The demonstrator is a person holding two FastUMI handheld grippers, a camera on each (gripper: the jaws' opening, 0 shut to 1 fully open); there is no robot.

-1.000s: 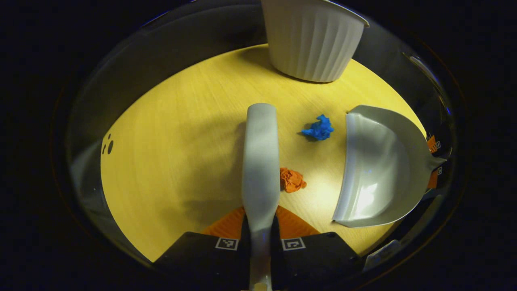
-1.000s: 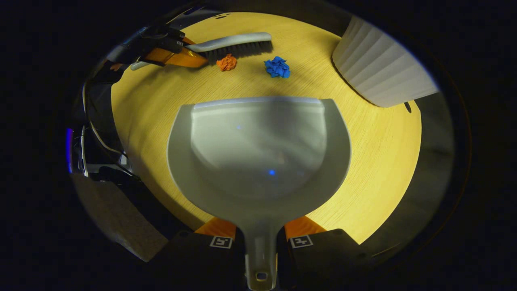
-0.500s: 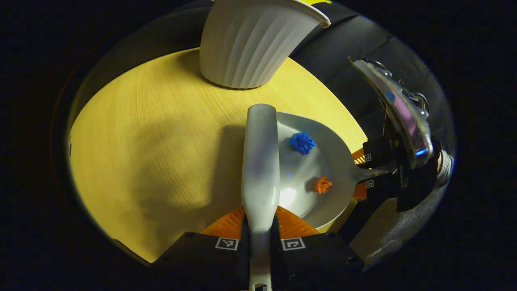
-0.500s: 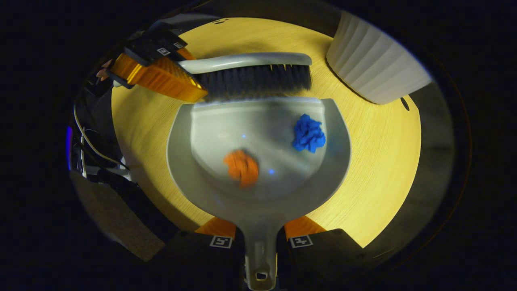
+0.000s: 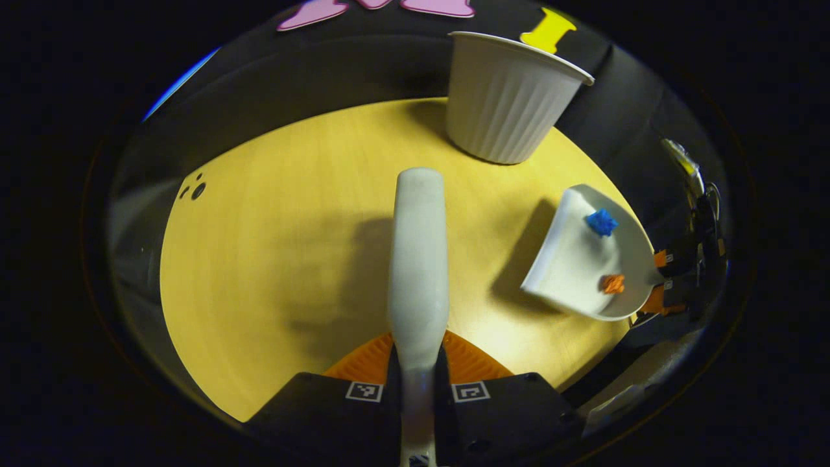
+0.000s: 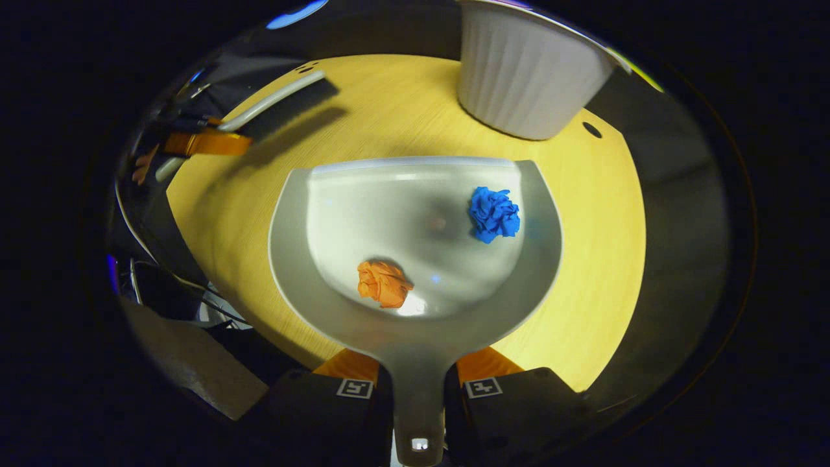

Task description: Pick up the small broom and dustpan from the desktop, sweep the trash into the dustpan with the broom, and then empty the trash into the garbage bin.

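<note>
Inside the dustpan (image 6: 415,259) lay two paper wads, the orange wad (image 6: 384,283) near the handle and the blue wad (image 6: 495,213) toward the lip. Its handle was clamped by the right hand-held gripper (image 6: 418,389), which carried it tilted above the bench (image 6: 583,259). Farther left, the left hand-held gripper (image 5: 418,389) gripped the broom (image 5: 418,259) by its handle. Behind both stood the ribbed white garbage bin (image 5: 506,104).
</note>
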